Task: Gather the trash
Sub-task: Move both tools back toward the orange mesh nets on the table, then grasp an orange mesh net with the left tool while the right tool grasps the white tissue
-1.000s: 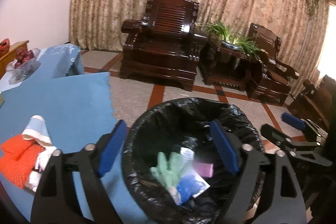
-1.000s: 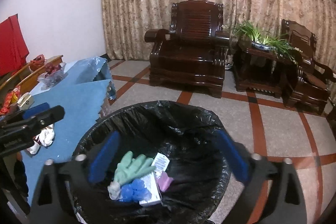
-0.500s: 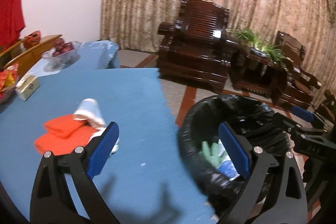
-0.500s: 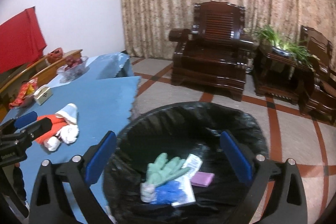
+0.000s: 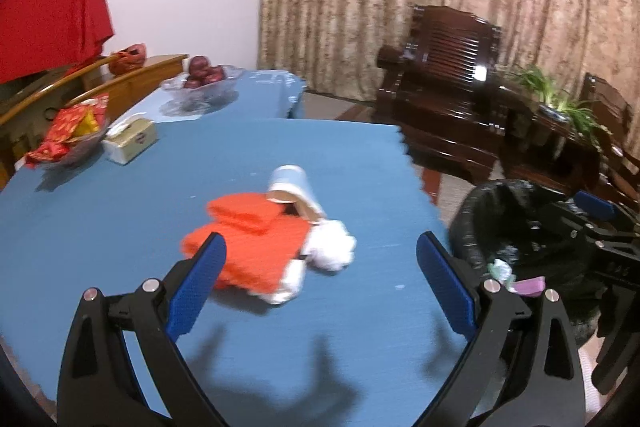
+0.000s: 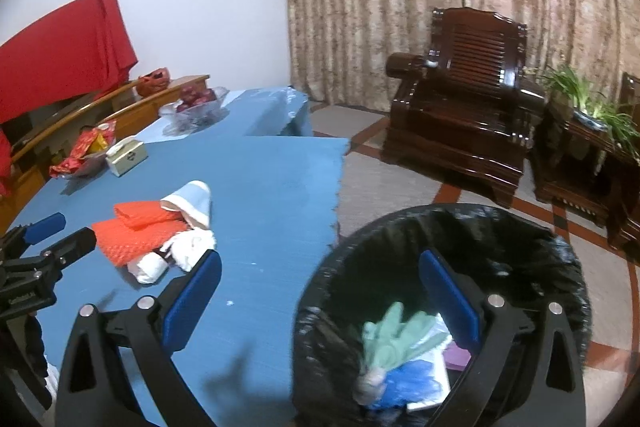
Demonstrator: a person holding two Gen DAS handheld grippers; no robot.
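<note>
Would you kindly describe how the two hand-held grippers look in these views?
Both match. The left hand-held gripper has two black, angular plastic fingers with triangular cut-outs and round silver bolt heads at the joints, each finger tipped by a flat blue textured pad. The right hand-held gripper is the same build. In the right view, small white lettering shows on the left one's black body, too small to read.

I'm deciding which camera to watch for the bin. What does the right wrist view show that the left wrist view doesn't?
Only the right wrist view looks down into the black-lined bin: a green glove, a blue glove and white packaging lie inside. It also shows the left gripper from the side.

Only the left wrist view shows the right gripper over the bin, and the paper cup's open mouth.

Both show the blue table with the orange mesh, crumpled tissue, tissue box, fruit bowl and wooden armchair.
</note>
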